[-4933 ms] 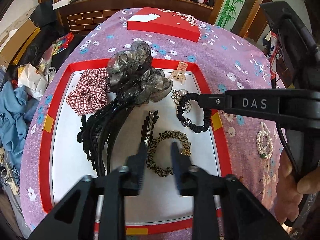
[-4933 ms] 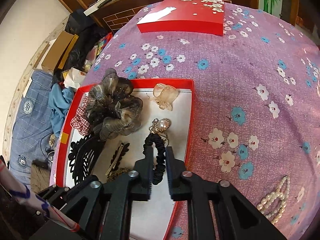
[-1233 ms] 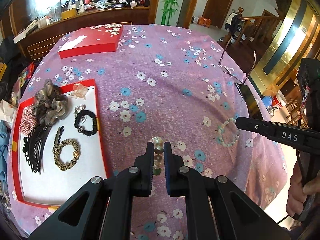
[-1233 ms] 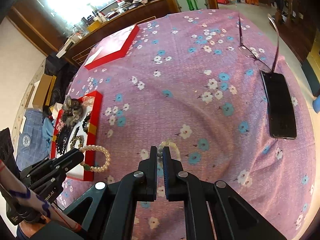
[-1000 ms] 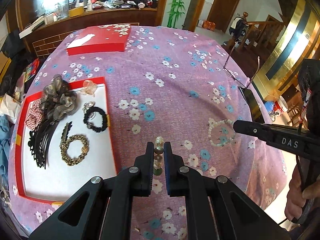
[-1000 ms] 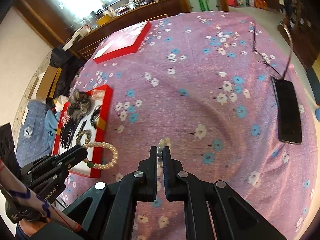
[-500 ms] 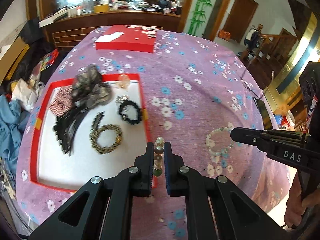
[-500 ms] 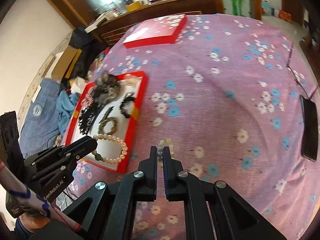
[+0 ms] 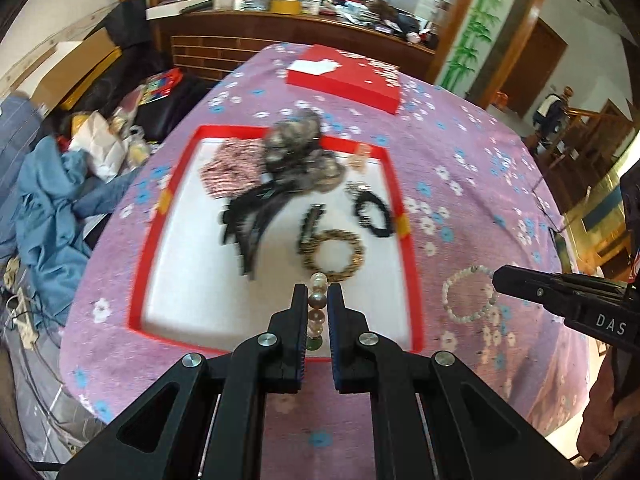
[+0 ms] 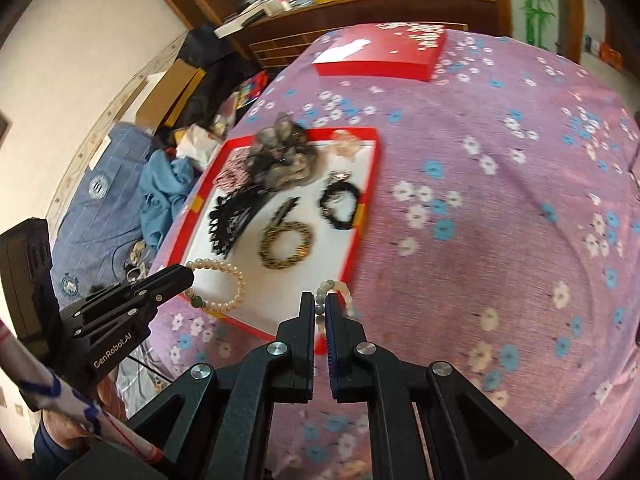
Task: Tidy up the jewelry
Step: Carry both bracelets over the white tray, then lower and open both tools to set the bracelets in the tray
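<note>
You had each gripper clamped on a bracelet: left gripper (image 9: 318, 294) pinching the pearl bracelet (image 10: 224, 286) over the tray (image 9: 408, 248), right gripper (image 10: 320, 304) pinching the pale bracelet (image 9: 468, 292) beside its rim, likely for dropping in.

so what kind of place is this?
Likely a lived-in home room: a table under a floral purple tablecloth, a cluttered wooden sideboard, and a heap of clothes on the floor.

Two bead bracelets are up in the air: a pearl bracelet (image 10: 224, 286) and a pale bracelet (image 9: 470, 294). One red tray (image 9: 408, 248) holds one gold ring-shaped hair tie (image 9: 334, 256), one black hair tie (image 9: 374, 214), one checked scrunchie (image 9: 232, 172) and one grey scrunchie (image 9: 298, 152). There's one flat red box (image 9: 348, 78) too.
</note>
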{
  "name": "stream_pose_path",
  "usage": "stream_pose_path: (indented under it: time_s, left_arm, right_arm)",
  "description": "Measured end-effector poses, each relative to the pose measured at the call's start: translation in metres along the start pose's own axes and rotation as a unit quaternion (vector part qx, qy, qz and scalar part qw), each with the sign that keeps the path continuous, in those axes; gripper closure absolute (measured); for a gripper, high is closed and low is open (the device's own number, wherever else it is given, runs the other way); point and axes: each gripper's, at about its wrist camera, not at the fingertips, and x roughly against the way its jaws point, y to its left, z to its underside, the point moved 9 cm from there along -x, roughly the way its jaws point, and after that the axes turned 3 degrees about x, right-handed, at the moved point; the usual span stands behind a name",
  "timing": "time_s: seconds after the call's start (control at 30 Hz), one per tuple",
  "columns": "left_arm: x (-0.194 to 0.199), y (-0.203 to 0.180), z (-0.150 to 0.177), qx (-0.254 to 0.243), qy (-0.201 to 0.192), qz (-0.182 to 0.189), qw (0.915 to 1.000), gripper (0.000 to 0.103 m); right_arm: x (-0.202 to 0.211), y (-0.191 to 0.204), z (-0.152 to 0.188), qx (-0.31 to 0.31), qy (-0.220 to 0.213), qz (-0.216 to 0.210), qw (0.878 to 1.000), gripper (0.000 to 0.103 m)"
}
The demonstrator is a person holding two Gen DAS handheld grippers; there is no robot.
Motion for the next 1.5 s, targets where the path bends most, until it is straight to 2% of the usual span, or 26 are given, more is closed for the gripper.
stream_pose_path:
  time_s: [0.37,0.63,0.7,1.07,1.5]
  left_arm:
    - [-0.004,0.061,-0.001,0.033,0.007,-0.024,0.9991,0.094]
    - [-0.018,0.084,-0.009,0.037,0.018,-0.029,0.9987,0.094]
    - [-0.024,0.086,-0.011,0.032,0.021,-0.028,0.9989,0.094]
    - [-0.058,0.112,-0.002,0.041,0.052,-0.038,0.9971,0.094]
    - [-0.072,0.118,0.006,0.037,0.056,-0.06,0.9959,0.094]
  right_arm:
    - [-0.049,0.068,-0.009,0.056,0.033,-0.026,0.998,0.097]
    - [-0.086,0.109,-0.015,0.083,0.053,-0.05,0.994,0.097]
    - [-0.097,0.107,-0.018,0.072,0.06,-0.054,0.994,0.097]
    - [-0.122,0.056,-0.019,0.0,0.089,-0.005,0.996,0.097]
    - [-0.142,0.064,-0.004,0.015,0.122,-0.002,0.992,0.096]
